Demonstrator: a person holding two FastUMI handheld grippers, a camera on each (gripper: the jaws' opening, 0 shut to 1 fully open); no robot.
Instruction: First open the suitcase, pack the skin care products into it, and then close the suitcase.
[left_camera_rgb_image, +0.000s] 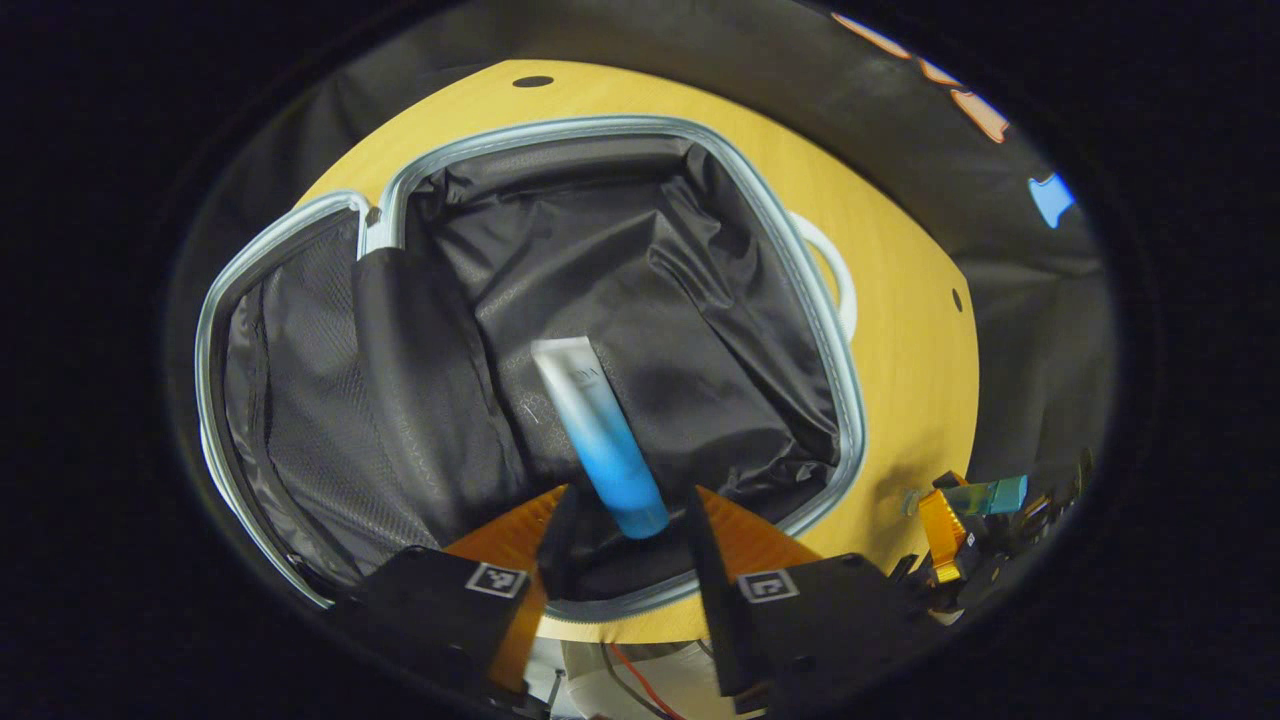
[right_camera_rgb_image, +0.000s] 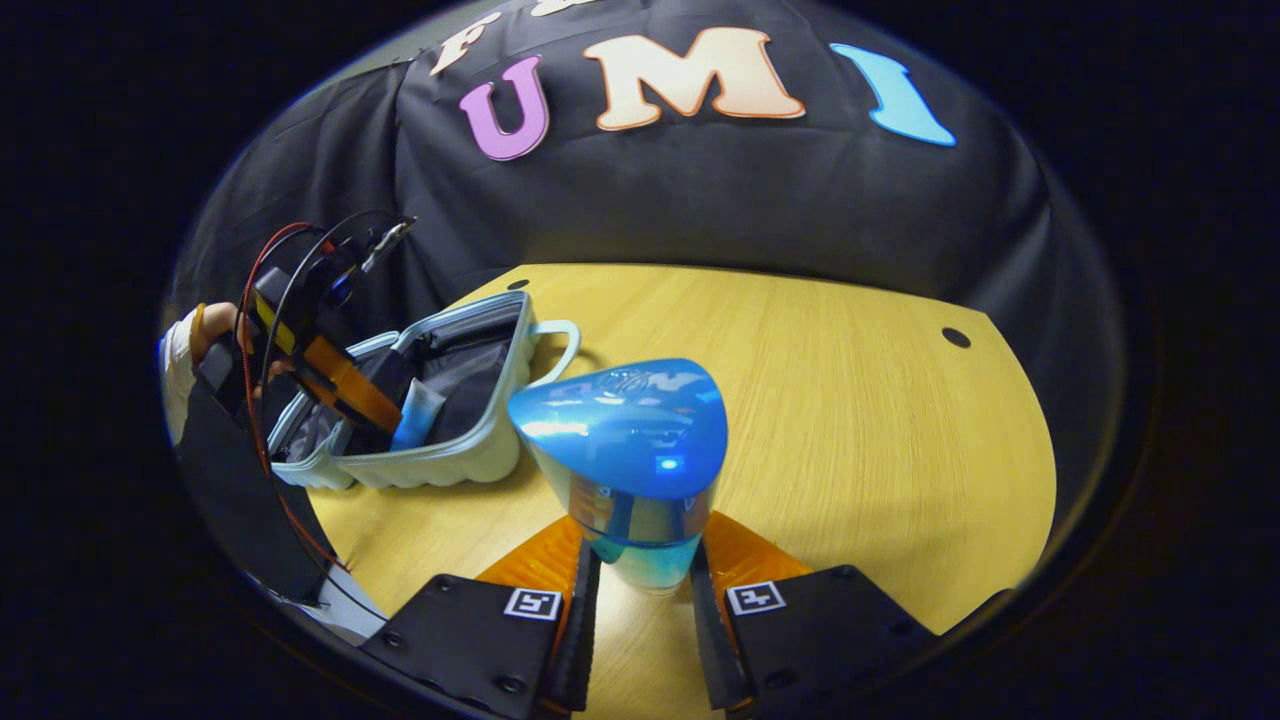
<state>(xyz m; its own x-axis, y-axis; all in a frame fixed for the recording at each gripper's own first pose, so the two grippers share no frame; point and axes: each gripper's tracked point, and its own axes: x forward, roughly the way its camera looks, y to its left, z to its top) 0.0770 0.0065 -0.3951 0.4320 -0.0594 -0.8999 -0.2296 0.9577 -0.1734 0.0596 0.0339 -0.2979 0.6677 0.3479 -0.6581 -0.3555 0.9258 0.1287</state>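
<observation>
The left gripper (left_camera_rgb_image: 625, 525) hangs over the open suitcase (left_camera_rgb_image: 700, 160). Its fingers are spread, and the blue end of a tube (left_camera_rgb_image: 600, 430) sits between them. I cannot tell if they touch it. The tube leans down into the dark lining, so I think it is being put in or let go.

The right gripper (right_camera_rgb_image: 645, 580) pinches a blue bottle (right_camera_rgb_image: 630, 450) with both fingers, held above the worktop (right_camera_rgb_image: 850, 400), likely waiting its turn. The suitcase lies farther off to its left.

I count one suitcase, one tube, one bottle and two grippers.
</observation>
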